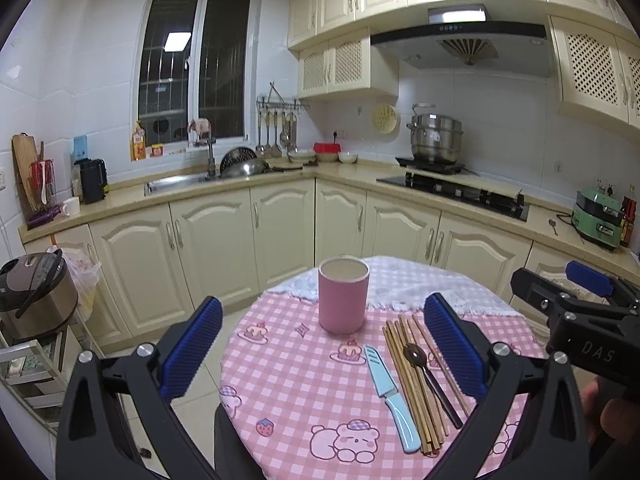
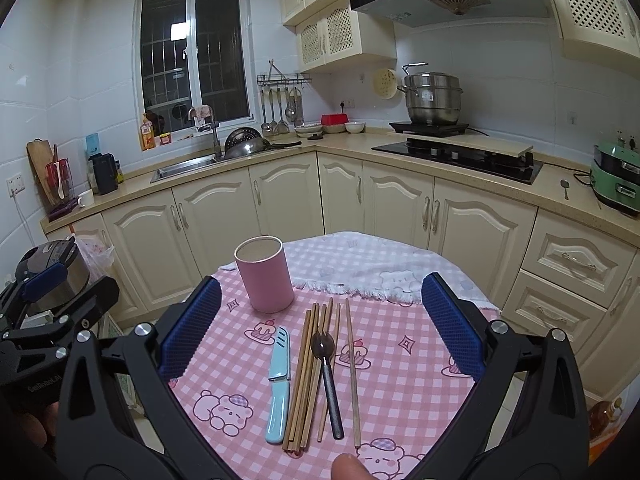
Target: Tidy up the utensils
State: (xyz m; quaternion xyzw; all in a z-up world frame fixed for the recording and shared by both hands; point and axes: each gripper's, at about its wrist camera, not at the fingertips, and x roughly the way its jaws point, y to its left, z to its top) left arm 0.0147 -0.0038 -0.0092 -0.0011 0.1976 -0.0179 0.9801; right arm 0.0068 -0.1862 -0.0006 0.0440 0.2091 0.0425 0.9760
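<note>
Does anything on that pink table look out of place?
One chopstick lies apart from the bundle of chopsticks, right of the spoon. Nothing looks spilled or damaged, and the pink cup stands upright.

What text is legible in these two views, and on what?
"DAS" – on the black body of the right gripper, seen from the left wrist view.
"GenRobot.AI" – on the black body of the left gripper, seen from the right wrist view; small, read with some doubt.
Yellow bottle on the windowsill: label too blurred to read.
Steamer pot sticker: too small to read.
</note>
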